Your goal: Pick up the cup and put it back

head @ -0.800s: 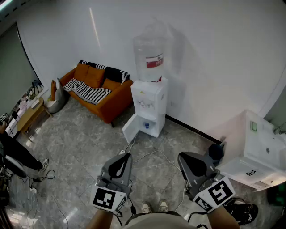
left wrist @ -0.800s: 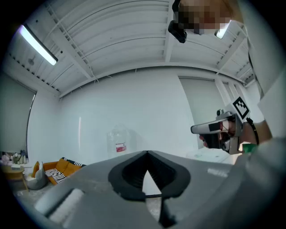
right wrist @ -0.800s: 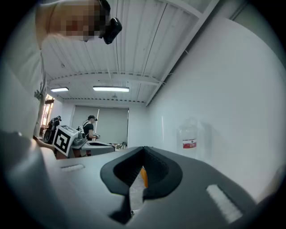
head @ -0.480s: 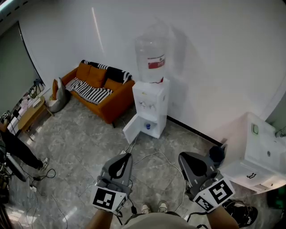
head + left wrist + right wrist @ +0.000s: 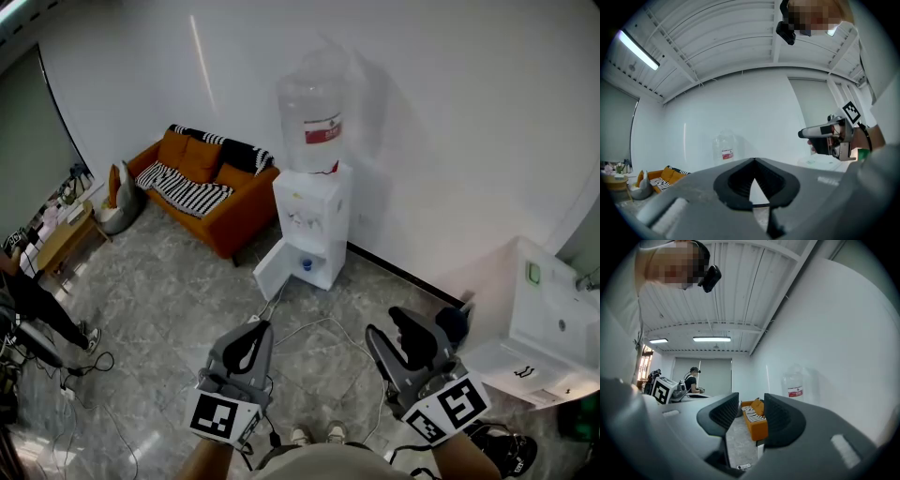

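Observation:
A small blue cup stands inside the open lower compartment of the white water dispenser, across the floor by the far wall. Both grippers are held low near my body, well short of it. In the head view my left gripper is shut with nothing in it; in its own view the jaws of my left gripper meet at the tip. My right gripper is open and empty, and a clear gap shows between its fingers. The dispenser's bottle shows ahead to the right.
An orange sofa with a striped blanket stands left of the dispenser. The dispenser's door hangs open toward the sofa. Cables trail over the grey floor. A white cabinet is at the right, and a person at the left.
My right gripper's jaws have opened from shut to well apart. My left gripper has stayed shut in about the same place.

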Action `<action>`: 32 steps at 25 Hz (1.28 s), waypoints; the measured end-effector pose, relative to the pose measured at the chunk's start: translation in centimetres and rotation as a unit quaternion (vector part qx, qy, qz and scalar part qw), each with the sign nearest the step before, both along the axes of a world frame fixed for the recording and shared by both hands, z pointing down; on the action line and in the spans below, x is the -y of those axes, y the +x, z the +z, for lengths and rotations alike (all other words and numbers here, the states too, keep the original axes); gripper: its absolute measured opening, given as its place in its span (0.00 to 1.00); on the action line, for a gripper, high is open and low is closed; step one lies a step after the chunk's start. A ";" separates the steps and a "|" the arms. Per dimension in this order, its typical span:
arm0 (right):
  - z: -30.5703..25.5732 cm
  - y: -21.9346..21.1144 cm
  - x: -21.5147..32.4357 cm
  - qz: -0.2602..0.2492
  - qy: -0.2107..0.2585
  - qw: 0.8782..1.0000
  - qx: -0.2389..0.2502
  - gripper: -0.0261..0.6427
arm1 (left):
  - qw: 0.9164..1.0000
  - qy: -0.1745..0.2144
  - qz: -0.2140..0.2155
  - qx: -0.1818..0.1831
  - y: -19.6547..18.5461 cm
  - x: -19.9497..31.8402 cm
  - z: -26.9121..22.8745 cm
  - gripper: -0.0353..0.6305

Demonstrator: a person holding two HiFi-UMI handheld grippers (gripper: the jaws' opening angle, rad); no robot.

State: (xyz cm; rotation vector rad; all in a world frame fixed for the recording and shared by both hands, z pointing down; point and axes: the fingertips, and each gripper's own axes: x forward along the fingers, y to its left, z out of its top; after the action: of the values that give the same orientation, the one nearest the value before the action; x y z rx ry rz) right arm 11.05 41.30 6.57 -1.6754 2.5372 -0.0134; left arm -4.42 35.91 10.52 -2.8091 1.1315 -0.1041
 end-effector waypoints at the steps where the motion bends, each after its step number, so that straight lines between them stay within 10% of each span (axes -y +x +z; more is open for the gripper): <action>1: 0.1 0.2 0.0 0.000 -0.002 1.000 -0.004 0.30 | 1.000 0.000 -0.001 0.001 0.2 -0.1 0.0 0.06; 17: 3.1 2.3 3.8 -0.038 -0.010 0.999 -0.006 0.31 | 0.999 0.008 -0.044 0.002 1.3 2.6 2.0 0.06; 32: 5.7 0.3 18.9 -0.038 -0.030 0.999 0.000 0.31 | 0.999 -0.010 -0.035 -0.015 -0.4 17.8 3.7 0.06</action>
State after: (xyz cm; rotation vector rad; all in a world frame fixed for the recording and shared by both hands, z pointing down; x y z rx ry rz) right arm 11.30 22.40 12.27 -1.5988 2.6242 -0.0959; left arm -4.79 18.15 14.25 -2.7978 1.2428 -0.0798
